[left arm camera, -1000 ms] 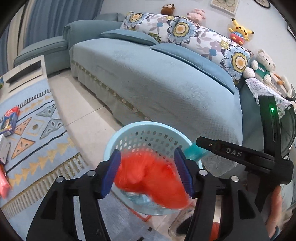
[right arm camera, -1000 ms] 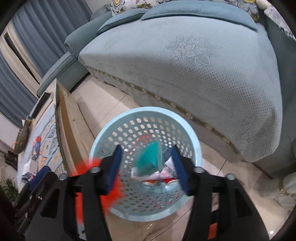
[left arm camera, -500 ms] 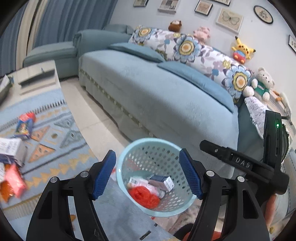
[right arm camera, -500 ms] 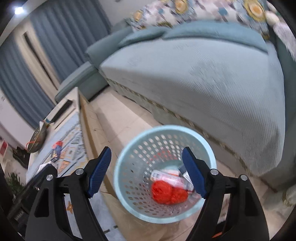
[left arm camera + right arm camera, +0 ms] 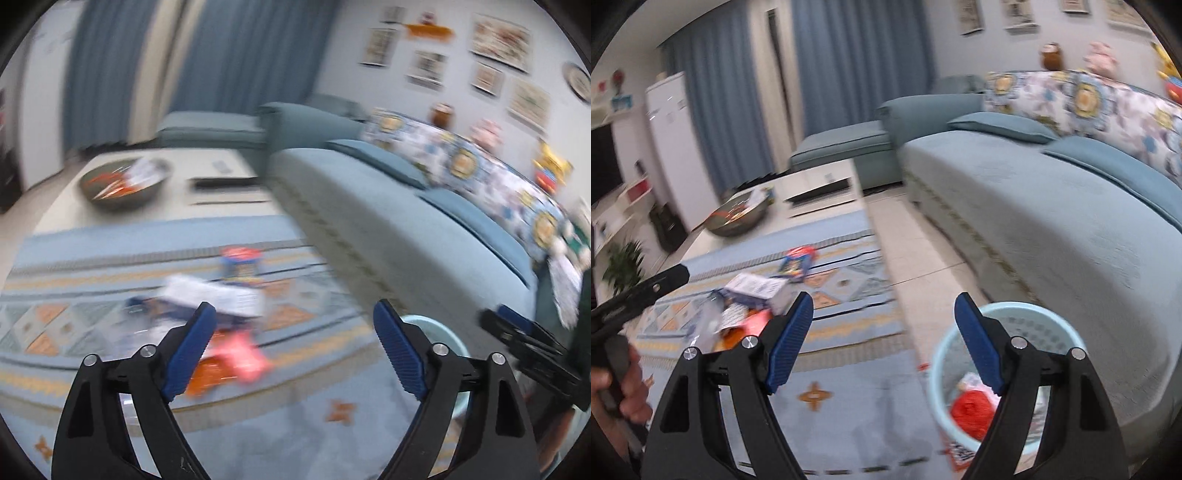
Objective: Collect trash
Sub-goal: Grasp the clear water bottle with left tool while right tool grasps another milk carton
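Trash pile (image 5: 221, 332) lies beyond the gaping, empty left tool (image 5: 291, 350).

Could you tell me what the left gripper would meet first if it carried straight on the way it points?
Probably the trash pile on the patterned cloth: the left gripper, jaws open and empty, aims just beside it, though blur leaves depth unclear.

Basket (image 5: 1015, 373) on floor between sofa (image 5: 1052, 221) and wrapper-strewn rug (image 5: 812, 288).
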Tool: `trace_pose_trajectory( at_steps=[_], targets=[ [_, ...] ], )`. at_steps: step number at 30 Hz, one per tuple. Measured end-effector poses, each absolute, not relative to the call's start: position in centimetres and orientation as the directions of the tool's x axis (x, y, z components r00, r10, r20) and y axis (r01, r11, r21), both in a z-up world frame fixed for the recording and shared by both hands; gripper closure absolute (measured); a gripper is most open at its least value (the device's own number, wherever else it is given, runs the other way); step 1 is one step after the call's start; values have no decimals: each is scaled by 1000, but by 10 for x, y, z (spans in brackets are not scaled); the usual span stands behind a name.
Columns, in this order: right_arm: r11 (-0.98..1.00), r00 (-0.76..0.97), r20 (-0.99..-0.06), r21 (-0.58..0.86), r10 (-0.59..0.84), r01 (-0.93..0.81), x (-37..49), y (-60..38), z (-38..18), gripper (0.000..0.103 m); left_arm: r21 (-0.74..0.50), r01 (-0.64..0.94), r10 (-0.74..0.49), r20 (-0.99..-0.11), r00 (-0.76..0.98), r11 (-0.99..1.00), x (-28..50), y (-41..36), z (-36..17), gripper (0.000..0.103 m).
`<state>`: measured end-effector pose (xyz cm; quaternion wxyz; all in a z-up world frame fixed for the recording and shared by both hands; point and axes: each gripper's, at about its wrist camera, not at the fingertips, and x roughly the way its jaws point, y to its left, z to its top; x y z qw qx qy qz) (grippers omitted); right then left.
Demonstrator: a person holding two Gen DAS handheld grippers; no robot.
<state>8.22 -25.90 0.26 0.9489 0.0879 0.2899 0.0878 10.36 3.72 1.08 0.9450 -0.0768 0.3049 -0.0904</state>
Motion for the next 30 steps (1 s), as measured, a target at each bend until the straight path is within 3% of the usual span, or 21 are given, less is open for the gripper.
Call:
trace_pose_trajectory(
  at_steps=[3,11,19,21,29,30],
  targets=[
    [964,797,-545,200,259,-176,92,-224,3,28,-154,21,-112,-611,784,988,112,89,-5,16],
    [931,729,-582,173,360,-322,154,-133,-6,28,-205,-156,-37,-707,706,966,134,154,-56,16],
    [886,609,-660,212,441,-412,226,-72,-47,28,-239,-157,-75,-740,668,958,145,156,-87,18],
    [877,589,-667,221,455,-427,238,-64,-56,23,-230,-163,-65,-743,666,959,147,156,-92,19],
    [870,530,-724,199,441,-452,277,-34,-80,21,-251,-182,-90,-785,613,951,156,155,-119,48],
    [866,521,-729,201,444,-457,280,-32,-83,21,-253,-182,-91,-784,614,950,156,155,-120,48]
  ],
)
